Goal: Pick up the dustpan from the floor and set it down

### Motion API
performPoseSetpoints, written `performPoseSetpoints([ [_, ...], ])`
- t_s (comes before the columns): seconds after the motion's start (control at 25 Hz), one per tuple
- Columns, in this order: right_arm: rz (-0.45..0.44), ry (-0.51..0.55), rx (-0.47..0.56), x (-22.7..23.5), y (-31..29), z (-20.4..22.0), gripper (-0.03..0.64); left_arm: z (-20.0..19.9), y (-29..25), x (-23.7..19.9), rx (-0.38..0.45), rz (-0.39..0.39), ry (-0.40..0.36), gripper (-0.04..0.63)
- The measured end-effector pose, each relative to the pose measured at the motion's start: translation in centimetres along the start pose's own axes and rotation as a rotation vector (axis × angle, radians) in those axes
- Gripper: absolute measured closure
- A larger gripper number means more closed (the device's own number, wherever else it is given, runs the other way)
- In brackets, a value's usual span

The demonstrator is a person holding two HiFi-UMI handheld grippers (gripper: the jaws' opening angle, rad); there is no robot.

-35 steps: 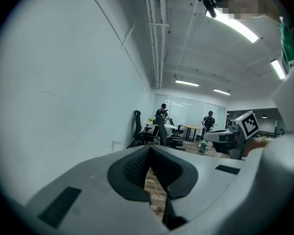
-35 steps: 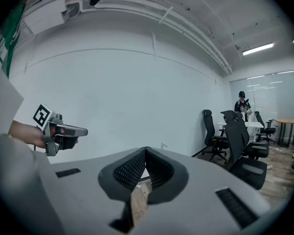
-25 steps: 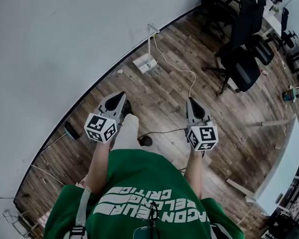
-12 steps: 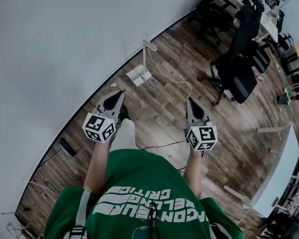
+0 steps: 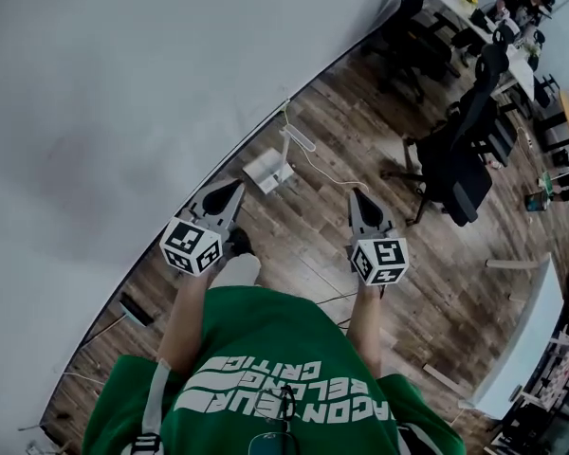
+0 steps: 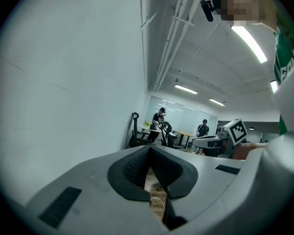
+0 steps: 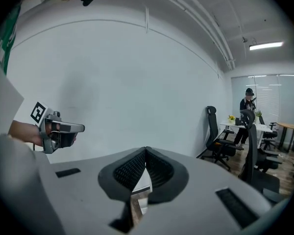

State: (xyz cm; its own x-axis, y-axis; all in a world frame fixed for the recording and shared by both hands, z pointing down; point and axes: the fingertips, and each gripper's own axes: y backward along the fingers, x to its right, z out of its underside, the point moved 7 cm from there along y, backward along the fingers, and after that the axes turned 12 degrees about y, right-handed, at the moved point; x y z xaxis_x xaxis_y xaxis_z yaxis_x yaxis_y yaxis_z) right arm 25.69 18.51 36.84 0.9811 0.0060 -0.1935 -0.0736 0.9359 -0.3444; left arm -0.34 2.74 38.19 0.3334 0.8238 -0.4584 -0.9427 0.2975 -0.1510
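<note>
A white dustpan (image 5: 268, 172) with an upright long handle (image 5: 291, 140) stands on the wood floor against the white wall, just ahead of both grippers in the head view. My left gripper (image 5: 235, 187) is held out level with its tips touching and nothing between them; its tips (image 6: 149, 148) meet in the left gripper view too. My right gripper (image 5: 354, 194) is likewise shut and empty, with its tips (image 7: 146, 151) together in the right gripper view. Each gripper shows in the other's view: the right gripper (image 6: 213, 142) and the left gripper (image 7: 63, 128). Neither touches the dustpan.
A white cable (image 5: 334, 172) runs across the floor from the dustpan. Black office chairs (image 5: 460, 154) stand ahead on the right, with desks and people (image 5: 520, 6) beyond. A white table (image 5: 526, 335) is at the right. A small dark object (image 5: 137, 309) lies by the wall.
Both grippers have travelled forward along the wall, still shut and empty. The dustpan now lies much closer ahead of them, and the chairs have drawn nearer.
</note>
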Motion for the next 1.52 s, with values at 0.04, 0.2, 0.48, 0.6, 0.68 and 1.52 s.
performPoseSetpoints([
  [0.04, 0.003, -0.002, -0.003, 0.1, -1.2, -0.5, 0.609, -0.6, -0.6, -0.8, -0.009, 0.012, 0.002, 0.600],
  [0.2, -0.005, 0.003, -0.023, 0.2, -5.3, -1.5, 0.609, -2.0, -3.3, -3.9, -0.033, 0.038, 0.003, 0.600],
  [0.48, -0.051, 0.026, -0.050, 2.7, -9.8, -1.3, 0.609, -2.5, -7.1, -5.6, -0.028, 0.015, 0.030, 0.600],
  [0.6, -0.101, 0.040, -0.044, 4.7, -11.9, -1.2, 0.609, -2.5, -8.8, -5.9, -0.014, -0.021, 0.048, 0.600],
  [0.68, -0.148, 0.062, -0.043, 6.0, -13.5, -1.0, 0.609, -2.3, -10.1, -6.2, 0.004, -0.058, 0.063, 0.600],
  [1.52, -0.392, 0.177, -0.089, 9.7, -23.4, 3.2, 0.607, 0.9, -16.2, -7.4, 0.045, -0.209, 0.116, 0.600],
])
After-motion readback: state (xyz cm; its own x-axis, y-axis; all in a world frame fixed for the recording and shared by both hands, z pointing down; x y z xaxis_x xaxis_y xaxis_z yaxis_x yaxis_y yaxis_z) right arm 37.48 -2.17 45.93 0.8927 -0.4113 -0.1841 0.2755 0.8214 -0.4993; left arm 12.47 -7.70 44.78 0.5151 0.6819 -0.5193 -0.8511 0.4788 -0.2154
